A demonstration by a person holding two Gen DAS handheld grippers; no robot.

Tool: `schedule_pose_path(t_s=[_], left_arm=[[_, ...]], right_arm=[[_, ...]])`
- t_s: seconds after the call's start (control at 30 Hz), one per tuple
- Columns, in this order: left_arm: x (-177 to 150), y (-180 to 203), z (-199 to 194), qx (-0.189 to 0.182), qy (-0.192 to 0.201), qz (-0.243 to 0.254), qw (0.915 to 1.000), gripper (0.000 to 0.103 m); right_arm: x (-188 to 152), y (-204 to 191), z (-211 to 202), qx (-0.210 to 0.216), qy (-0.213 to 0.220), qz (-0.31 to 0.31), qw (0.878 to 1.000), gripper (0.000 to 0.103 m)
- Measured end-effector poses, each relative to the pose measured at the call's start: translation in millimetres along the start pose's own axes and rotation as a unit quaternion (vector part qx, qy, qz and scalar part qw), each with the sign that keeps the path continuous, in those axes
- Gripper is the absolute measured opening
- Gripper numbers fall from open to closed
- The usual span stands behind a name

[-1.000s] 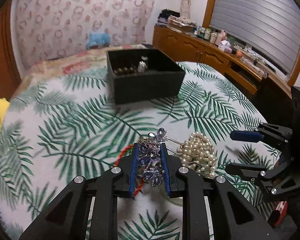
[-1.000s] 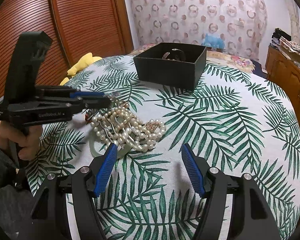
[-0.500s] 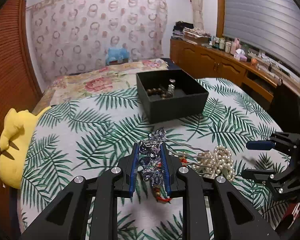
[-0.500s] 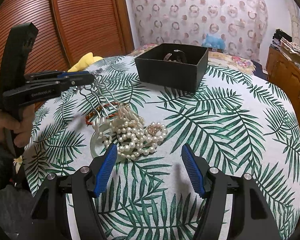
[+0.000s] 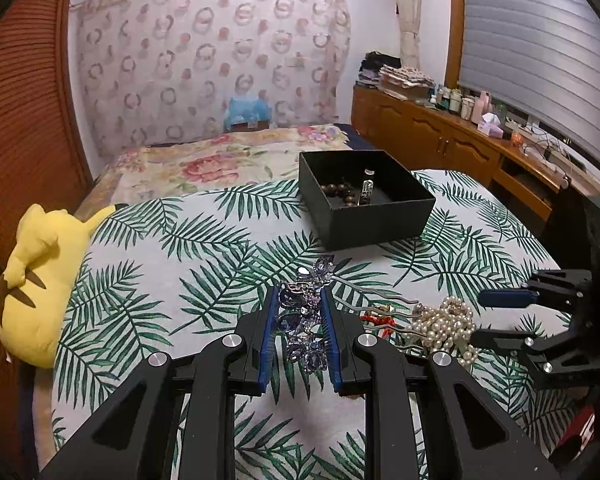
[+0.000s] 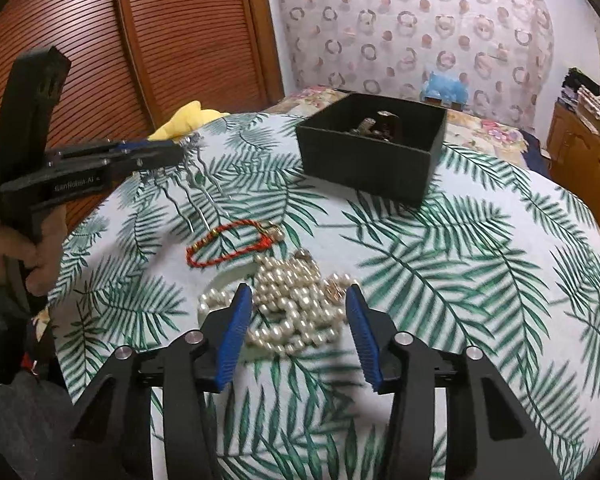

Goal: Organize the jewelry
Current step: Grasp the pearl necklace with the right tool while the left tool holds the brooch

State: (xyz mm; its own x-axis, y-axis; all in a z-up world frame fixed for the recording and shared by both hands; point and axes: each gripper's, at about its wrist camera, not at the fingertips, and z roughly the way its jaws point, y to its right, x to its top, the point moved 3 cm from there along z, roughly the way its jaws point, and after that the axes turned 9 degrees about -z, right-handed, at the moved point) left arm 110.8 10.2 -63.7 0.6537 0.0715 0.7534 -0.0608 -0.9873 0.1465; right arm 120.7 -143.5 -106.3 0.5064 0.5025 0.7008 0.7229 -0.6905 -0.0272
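Box (image 6: 370, 164) behind pearls (image 6: 296, 312) on table (image 6: 480, 280); cord bracelet (image 6: 232, 244) left of pearls

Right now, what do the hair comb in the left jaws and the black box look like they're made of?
Hair comb: probably silvery metal prongs with glossy purple glass or rhinestones; they glint. Black box: matte, likely cardboard or fabric-covered board; no shine, thin straight walls.

a: what stands behind? a ring-patterned pale curtain (image 5: 208, 60) and brown louvred wooden doors (image 6: 160, 40).
b: right side, a low wooden cabinet (image 5: 428, 136) under a grey slatted blind (image 5: 540, 52).
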Motion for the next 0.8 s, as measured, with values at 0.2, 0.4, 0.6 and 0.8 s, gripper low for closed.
schedule_pose_path(t_s=[0.2,0.4,0.6,0.8], left_arm=[[-3,-2,-1,-0.003,-0.001,-0.004,1.0,0.02],[-6,-2,0,-0.007,-0.004,-0.007,0.9999,0.02],[-8,-2,1,-0.009,-0.005,-0.008,0.9999,0.02],[-8,-3,1,-0.009,-0.004,-0.008,0.9999,0.02]], right_arm=[[15,-3,21,0.012,-0.013,-0.006,1.0,0.048],[14,2,39,0.02,-0.033,0.011,0.999,0.048],[14,2,39,0.033,-0.034,0.02,0.999,0.027],[17,-2,32,0.021,-0.027,0.006,0.999,0.006]])
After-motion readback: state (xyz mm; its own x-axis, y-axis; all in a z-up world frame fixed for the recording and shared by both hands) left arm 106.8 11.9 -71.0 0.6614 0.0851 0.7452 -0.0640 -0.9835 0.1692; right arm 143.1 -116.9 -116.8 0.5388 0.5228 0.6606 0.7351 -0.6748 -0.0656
